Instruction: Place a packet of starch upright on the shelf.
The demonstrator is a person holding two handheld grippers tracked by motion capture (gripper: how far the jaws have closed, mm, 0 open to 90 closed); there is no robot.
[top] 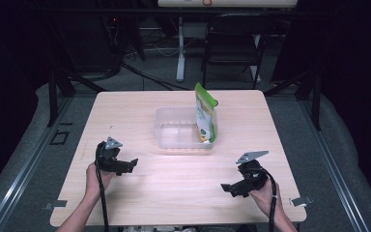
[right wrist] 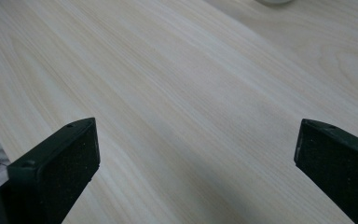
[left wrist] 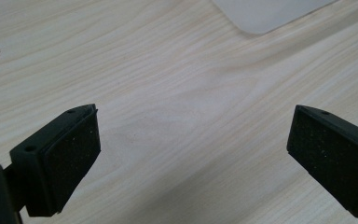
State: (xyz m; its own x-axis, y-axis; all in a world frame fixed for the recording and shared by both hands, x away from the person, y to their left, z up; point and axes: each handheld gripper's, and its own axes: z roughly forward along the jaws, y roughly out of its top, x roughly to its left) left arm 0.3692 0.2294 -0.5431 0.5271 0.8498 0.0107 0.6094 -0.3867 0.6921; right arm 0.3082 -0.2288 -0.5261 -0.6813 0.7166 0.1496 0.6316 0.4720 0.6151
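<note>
On the light wooden table (top: 140,193) a clear plastic tray (top: 174,130) stands a little beyond the middle, and a green and white pouch (top: 205,116) stands upright in the right end of this tray, its bottom inside and its top rising well above the rim. The tray seems to have inner dividers, but I cannot tell in which compartment the pouch sits. The left gripper (top: 128,166) is held by the person's left hand (top: 96,176) near the front left part of the table, low over the wood, and its tip points to the right, toward the table's centre. It is well apart from the tray. In the left gripper view the two black jaws are spread wide, with nothing between them except bare wood grain, and one rounded corner of the tray (left wrist: 265,14) appears at the top edge (it is pale and half transparent there). The right gripper (top: 227,188) is held by the right hand (top: 265,193) near the front right part of the table, and its tip points to the left, so the two grippers face each other across the open wood. In the right gripper view its jaws are also spread wide and hold nothing; below them only the table (right wrist: 177,93) surface is seen. Behind the table a dark folding chair (top: 232,43) stands on the floor.
</note>
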